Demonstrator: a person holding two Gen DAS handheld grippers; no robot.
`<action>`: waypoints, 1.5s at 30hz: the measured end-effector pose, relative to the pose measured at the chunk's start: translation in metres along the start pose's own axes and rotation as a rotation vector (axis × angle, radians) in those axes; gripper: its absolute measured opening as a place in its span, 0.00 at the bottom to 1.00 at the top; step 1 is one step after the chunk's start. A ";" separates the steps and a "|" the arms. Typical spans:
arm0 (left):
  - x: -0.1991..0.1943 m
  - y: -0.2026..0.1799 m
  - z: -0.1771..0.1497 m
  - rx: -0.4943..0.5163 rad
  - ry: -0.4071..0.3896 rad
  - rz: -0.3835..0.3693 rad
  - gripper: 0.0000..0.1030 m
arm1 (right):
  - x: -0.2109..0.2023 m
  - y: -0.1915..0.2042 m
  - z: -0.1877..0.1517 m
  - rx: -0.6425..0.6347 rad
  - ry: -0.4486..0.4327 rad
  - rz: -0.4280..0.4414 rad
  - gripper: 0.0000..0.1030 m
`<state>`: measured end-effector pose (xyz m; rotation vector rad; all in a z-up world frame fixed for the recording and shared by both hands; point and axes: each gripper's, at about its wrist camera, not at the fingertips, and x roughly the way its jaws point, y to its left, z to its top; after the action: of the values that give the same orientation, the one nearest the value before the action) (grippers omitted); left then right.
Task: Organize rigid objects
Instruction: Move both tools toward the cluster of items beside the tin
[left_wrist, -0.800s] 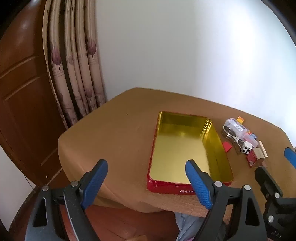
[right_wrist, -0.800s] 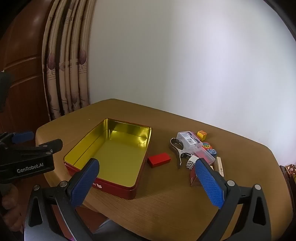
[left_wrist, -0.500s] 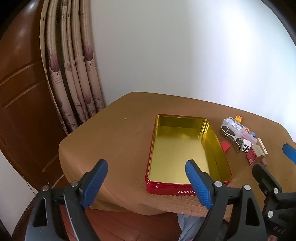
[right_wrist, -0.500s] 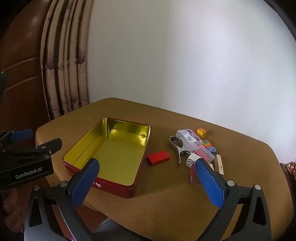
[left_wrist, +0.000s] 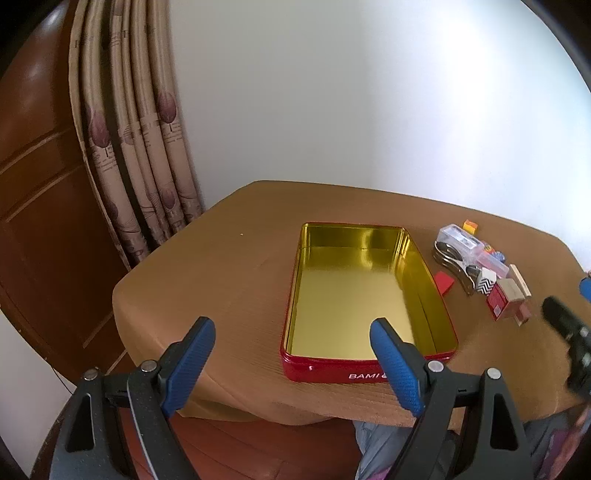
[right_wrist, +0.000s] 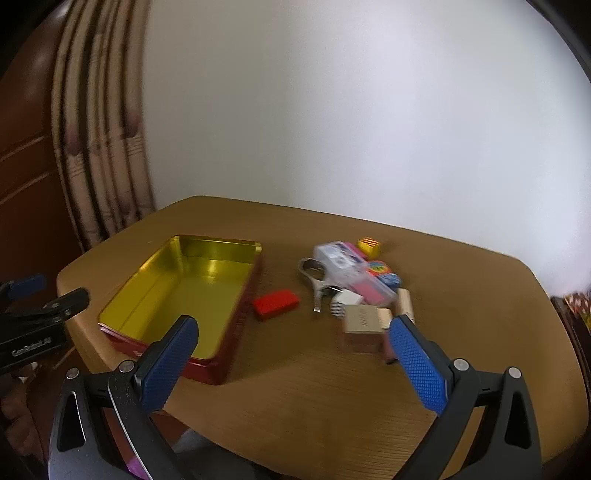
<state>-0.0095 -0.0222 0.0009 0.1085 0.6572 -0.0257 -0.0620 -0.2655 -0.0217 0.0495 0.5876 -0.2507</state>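
Closest to the viewer, the left tool (left_wrist: 291, 341) is hovering over the near edge of a brown counter (left_wrist: 229, 280), its two blue-padded fingers spread wide and gripping nothing. The right tool (right_wrist: 291, 345) is hanging over the same near edge further right, its blue fingers likewise wide apart with nothing between them. Just beyond the left tool, an open red tin (left_wrist: 332, 373) with a shiny gold inside is lying flat on the counter, with white lettering on its near wall. To the right of the tin, a small flat red block (right_wrist: 276, 303) is lying on the counter, close beside the tin's right wall but apart from it. Further right, a cluster of small things is sitting together: a red and tan box (left_wrist: 503, 301), a little black-and-white patterned cube (left_wrist: 485, 283), a pale wooden stick (left_wrist: 520, 276), a metal clipper-like thing (right_wrist: 314, 275), and a clear plastic case (right_wrist: 341, 260) lying over it. At the far end of the cluster, a small yellow and orange cube (right_wrist: 369, 245) is sitting beside colourful round pieces (right_wrist: 382, 271), which are too blurred to identify. Behind the counter, a white wall (left_wrist: 369, 103) is rising, with a patterned curtain (left_wrist: 136, 147) and a dark wooden door (left_wrist: 40, 177) standing to the left.
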 end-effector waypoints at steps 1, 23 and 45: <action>0.001 -0.002 0.000 0.005 0.003 -0.001 0.86 | 0.000 -0.009 0.001 0.011 0.006 -0.010 0.99; 0.026 -0.110 0.007 0.210 0.160 -0.104 0.86 | 0.049 -0.217 -0.047 0.295 0.230 -0.251 1.00; 0.148 -0.227 0.063 0.534 0.382 -0.300 0.86 | 0.085 -0.253 -0.067 0.382 0.324 -0.154 1.00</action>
<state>0.1329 -0.2536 -0.0610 0.5378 1.0330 -0.4809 -0.0932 -0.5215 -0.1185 0.4212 0.8610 -0.5085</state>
